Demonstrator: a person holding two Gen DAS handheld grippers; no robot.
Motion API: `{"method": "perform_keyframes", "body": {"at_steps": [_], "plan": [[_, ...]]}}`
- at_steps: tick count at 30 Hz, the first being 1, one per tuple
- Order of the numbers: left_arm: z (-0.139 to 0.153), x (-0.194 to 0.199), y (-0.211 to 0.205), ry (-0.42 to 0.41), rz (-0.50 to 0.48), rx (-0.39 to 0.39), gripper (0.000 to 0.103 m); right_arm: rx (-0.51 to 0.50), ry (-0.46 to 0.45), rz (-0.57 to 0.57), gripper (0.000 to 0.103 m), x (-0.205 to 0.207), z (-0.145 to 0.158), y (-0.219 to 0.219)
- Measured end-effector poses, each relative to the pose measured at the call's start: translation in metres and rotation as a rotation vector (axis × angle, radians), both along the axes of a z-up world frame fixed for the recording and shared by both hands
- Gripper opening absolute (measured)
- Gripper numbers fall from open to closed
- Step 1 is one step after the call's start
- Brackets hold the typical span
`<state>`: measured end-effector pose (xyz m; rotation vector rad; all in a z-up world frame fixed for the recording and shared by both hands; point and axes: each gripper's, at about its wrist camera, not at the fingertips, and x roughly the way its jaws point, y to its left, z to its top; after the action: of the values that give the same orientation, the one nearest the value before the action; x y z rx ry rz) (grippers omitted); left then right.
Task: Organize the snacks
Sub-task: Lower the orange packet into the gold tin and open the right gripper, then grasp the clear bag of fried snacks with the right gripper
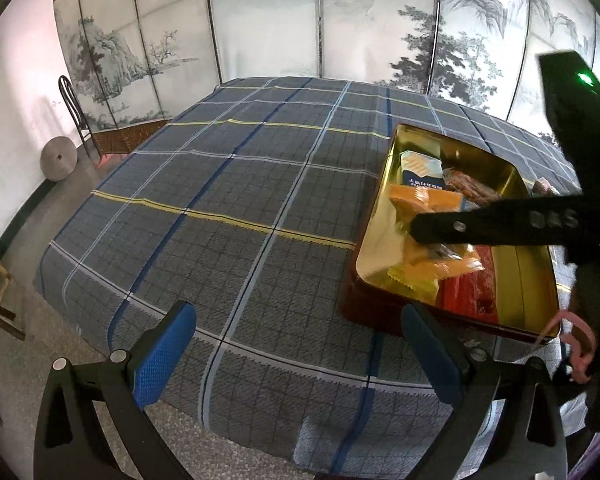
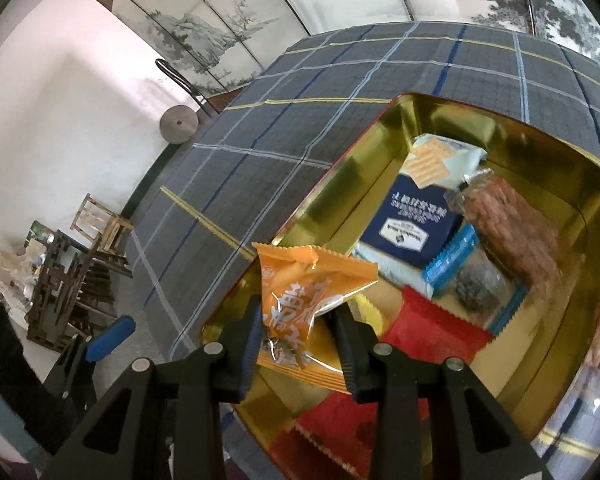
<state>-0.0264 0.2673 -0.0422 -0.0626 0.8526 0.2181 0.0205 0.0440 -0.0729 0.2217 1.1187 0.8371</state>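
The right claw [image 2: 296,344], pinched on a light, crinkly orange snack packet [image 2: 300,300] at its 6 o'clock end, should hold there gently; the left claw [image 1: 300,356] gapes empty.

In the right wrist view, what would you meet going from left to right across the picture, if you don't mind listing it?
Wooden furniture → stone disc → orange packet held in the right gripper → blue box → brown snack bag → far wall of the gold tin.
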Motion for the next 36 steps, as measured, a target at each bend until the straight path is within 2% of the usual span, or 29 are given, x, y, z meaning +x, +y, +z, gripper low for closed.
{"method": "perform_keyframes", "body": {"at_steps": [5,7,10,12,16,17,19,23,28,36], "plan": [[0.000,0.001,-0.001,-0.001,-0.002,0.001,0.101,0.084,-0.010,-0.012,0.037,-0.014,0.004,-0.029],[0.001,0.001,-0.003,0.007,-0.008,0.003,0.101,0.090,-0.020,-0.010,0.042,-0.015,0.004,-0.034],[0.005,0.000,-0.009,0.003,-0.018,0.019,0.101,0.108,-0.007,-0.024,0.042,-0.014,0.004,-0.042],[0.008,-0.001,-0.012,-0.003,-0.021,0.027,0.101,0.109,-0.033,-0.041,0.042,-0.016,0.009,-0.049],[0.017,-0.003,-0.015,-0.030,-0.027,0.037,0.101,0.078,-0.159,-0.157,0.042,-0.029,0.025,-0.096],[0.017,-0.003,-0.016,-0.033,-0.029,0.037,0.101,0.051,-0.179,-0.216,0.042,-0.032,0.026,-0.117],[0.017,-0.002,-0.019,-0.033,-0.037,0.030,0.101,0.003,-0.177,-0.292,0.042,-0.032,0.022,-0.147],[0.011,0.001,-0.030,-0.007,-0.064,0.022,0.101,-0.091,-0.114,-0.416,0.042,-0.022,0.002,-0.192],[0.013,0.000,-0.041,-0.011,-0.090,0.062,0.101,-0.133,-0.090,-0.426,0.042,-0.003,-0.010,-0.189],[0.015,0.003,-0.037,-0.011,-0.081,0.065,0.101,-0.205,-0.072,-0.432,0.042,0.031,-0.032,-0.166]]}}
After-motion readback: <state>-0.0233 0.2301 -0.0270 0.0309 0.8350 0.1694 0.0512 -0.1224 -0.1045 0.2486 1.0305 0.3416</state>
